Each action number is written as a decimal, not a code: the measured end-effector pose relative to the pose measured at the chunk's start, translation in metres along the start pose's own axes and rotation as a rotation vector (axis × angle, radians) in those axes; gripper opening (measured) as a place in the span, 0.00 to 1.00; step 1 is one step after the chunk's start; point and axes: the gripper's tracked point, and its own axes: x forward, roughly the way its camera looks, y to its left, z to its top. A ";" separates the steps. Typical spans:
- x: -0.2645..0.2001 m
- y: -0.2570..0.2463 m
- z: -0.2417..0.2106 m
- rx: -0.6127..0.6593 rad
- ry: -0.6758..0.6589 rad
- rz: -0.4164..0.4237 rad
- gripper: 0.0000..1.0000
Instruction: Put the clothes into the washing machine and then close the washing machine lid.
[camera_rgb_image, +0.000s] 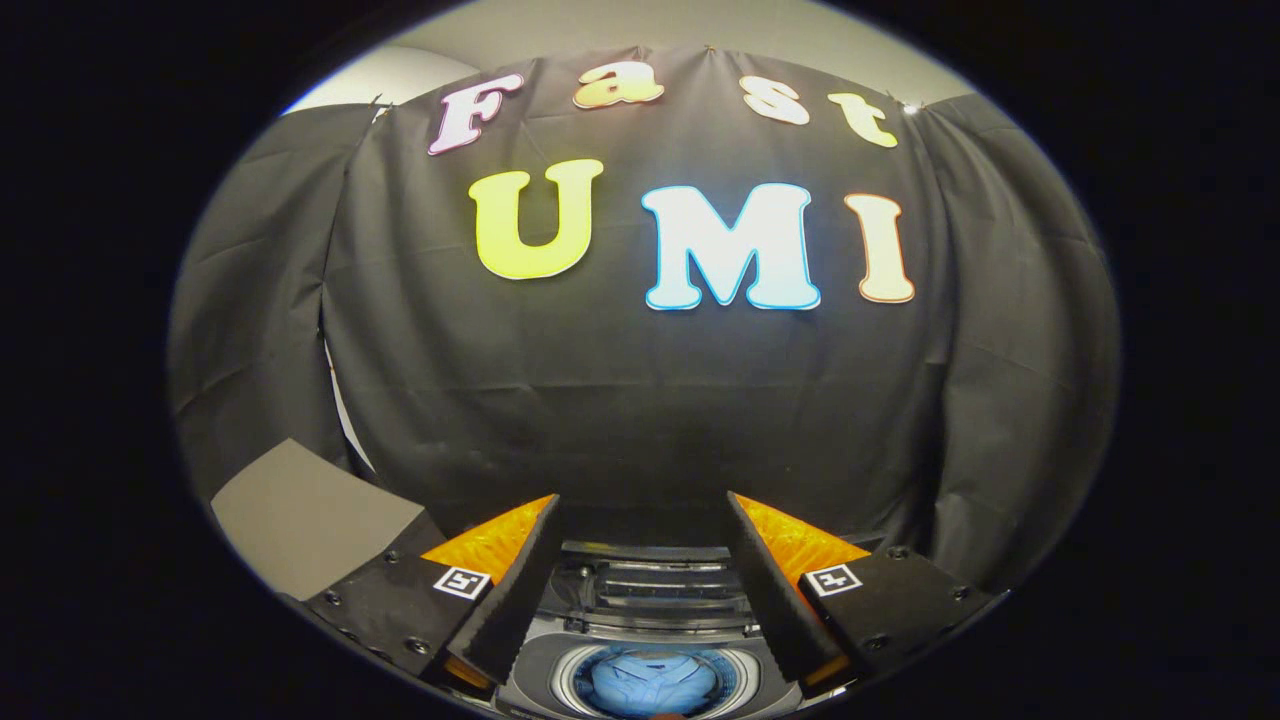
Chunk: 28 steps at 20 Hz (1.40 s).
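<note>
Clothes in the drum, lid's the next thing imo

Gripper (640, 575) has its fingers spread wide w/ nothing between them, hovering above the washing machine (650, 640). Light blue garment (648, 682) sits down in the round drum opening, below and between the fingers. The folded-back lid (655, 585) lies just beyond the drum, towards the black cloth wall, long axis running across the fingers, so reach fwd & over it.

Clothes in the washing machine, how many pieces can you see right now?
1. A light blue garment lies inside the washing machine drum, seen down between the open tongs, which hold nothing. More clothes could be hidden beneath it.
</note>
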 end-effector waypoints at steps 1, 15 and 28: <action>0.005 0.000 0.002 0.004 0.001 0.002 0.98; 0.100 -0.004 -0.033 0.037 0.145 -0.025 0.98; 0.101 -0.005 -0.072 0.036 0.207 -0.074 0.99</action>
